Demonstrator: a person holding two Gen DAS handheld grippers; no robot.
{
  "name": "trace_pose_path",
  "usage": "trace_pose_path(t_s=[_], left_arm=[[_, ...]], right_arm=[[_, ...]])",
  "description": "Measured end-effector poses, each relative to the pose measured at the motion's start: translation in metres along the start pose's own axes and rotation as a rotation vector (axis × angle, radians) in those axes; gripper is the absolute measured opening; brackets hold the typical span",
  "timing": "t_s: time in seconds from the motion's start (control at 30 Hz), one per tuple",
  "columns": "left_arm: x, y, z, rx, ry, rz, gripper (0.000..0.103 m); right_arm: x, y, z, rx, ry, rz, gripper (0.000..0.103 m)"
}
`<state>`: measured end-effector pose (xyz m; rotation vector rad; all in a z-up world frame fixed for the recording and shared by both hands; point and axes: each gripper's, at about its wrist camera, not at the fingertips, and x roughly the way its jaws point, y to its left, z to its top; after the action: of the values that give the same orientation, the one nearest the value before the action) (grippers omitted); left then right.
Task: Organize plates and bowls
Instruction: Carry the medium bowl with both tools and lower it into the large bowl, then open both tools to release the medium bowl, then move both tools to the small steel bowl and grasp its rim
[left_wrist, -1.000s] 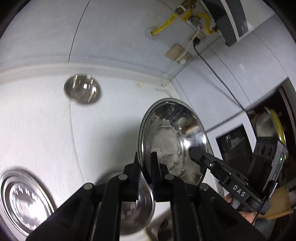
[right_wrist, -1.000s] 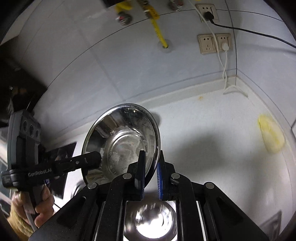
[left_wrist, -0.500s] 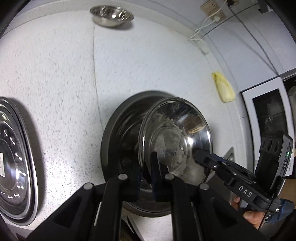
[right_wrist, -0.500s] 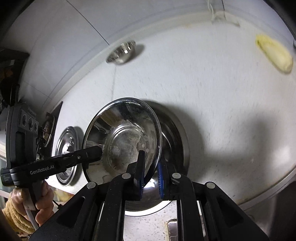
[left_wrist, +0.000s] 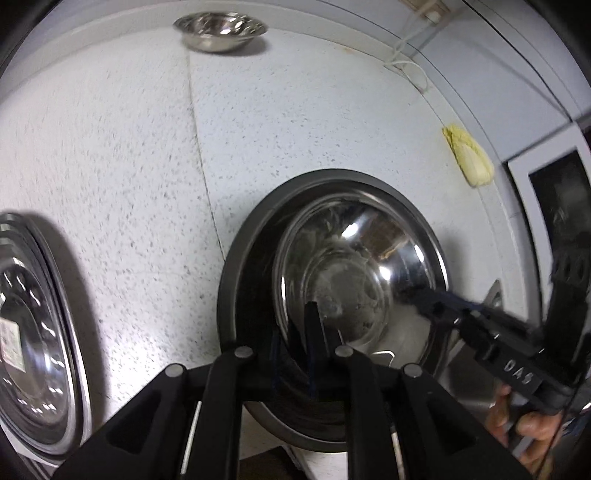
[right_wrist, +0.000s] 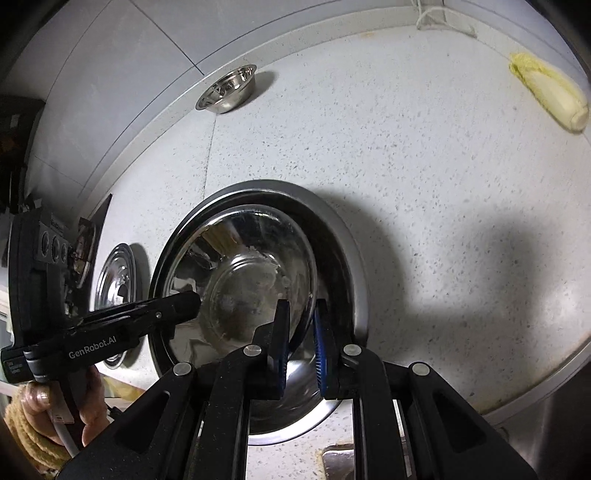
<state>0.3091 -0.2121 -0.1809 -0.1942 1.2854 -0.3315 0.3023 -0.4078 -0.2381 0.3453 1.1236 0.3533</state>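
With the bowl (right_wrist: 255, 273) nested in the basin (right_wrist: 343, 258), the left gripper (left_wrist: 295, 332) opens off its rim while the right gripper (right_wrist: 299, 332) pinches it; release level, then lift clear.

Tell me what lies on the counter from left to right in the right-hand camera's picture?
Ridged steel plate → small steel bowl at the back wall → big basin with a bowl lying in it → yellow-white cabbage at the far right.
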Motion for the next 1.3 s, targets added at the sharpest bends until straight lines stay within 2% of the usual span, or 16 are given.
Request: trace_pose_path(t_s=[0.1, 0.2, 0.37, 0.43, 0.5, 0.57, 0.63, 0.7, 0.8, 0.93, 1.0, 1.13, 1.17, 1.3], left_arm=[[0.000, -0.008, -0.003, 0.058, -0.015, 0.033, 0.019], [-0.004, -0.013, -0.005, 0.096, -0.030, 0.030, 0.027], [-0.018, -0.019, -0.010, 0.177, -0.077, 0.084, 0.031], [-0.028, -0.021, -0.010, 0.220, -0.116, 0.114, 0.034], [-0.040, -0.017, -0.009, 0.242, -0.143, 0.123, 0.035], [-0.052, -0.008, -0.005, 0.243, -0.173, 0.123, 0.035], [-0.065, 0.006, 0.010, 0.196, -0.194, 0.090, 0.035], [-0.074, 0.026, 0.033, 0.116, -0.203, 0.047, 0.036], [-0.079, 0.062, 0.086, -0.041, -0.224, -0.016, 0.036], [-0.070, 0.111, 0.166, -0.234, -0.239, -0.045, 0.036], [-0.060, 0.129, 0.203, -0.298, -0.244, -0.043, 0.036], [-0.037, 0.160, 0.259, -0.367, -0.243, -0.005, 0.036], [-0.029, 0.168, 0.269, -0.391, -0.235, -0.005, 0.036], [0.005, 0.190, 0.300, -0.429, -0.201, -0.015, 0.036]], right_arm=[[-0.004, 0.004, 0.002, -0.031, -0.020, -0.048, 0.012], [-0.013, 0.006, 0.006, -0.037, -0.043, -0.058, 0.012], [-0.030, 0.010, 0.015, -0.061, -0.091, -0.081, 0.012], [-0.035, 0.013, 0.022, -0.067, -0.109, -0.079, 0.016], [-0.039, 0.017, 0.030, -0.072, -0.128, -0.088, 0.026], [-0.042, 0.023, 0.041, -0.079, -0.144, -0.078, 0.027], [-0.043, 0.031, 0.053, -0.085, -0.154, -0.065, 0.030], [-0.041, 0.043, 0.067, -0.098, -0.158, -0.055, 0.038], [-0.031, 0.065, 0.097, -0.129, -0.150, -0.025, 0.039], [-0.009, 0.084, 0.153, -0.108, -0.134, 0.022, 0.042], [0.006, 0.090, 0.185, -0.066, -0.131, 0.046, 0.042], [0.044, 0.100, 0.243, -0.027, -0.105, 0.058, 0.044], [0.056, 0.102, 0.254, -0.021, -0.097, 0.055, 0.047], [0.109, 0.105, 0.282, -0.004, -0.053, 0.014, 0.049]])
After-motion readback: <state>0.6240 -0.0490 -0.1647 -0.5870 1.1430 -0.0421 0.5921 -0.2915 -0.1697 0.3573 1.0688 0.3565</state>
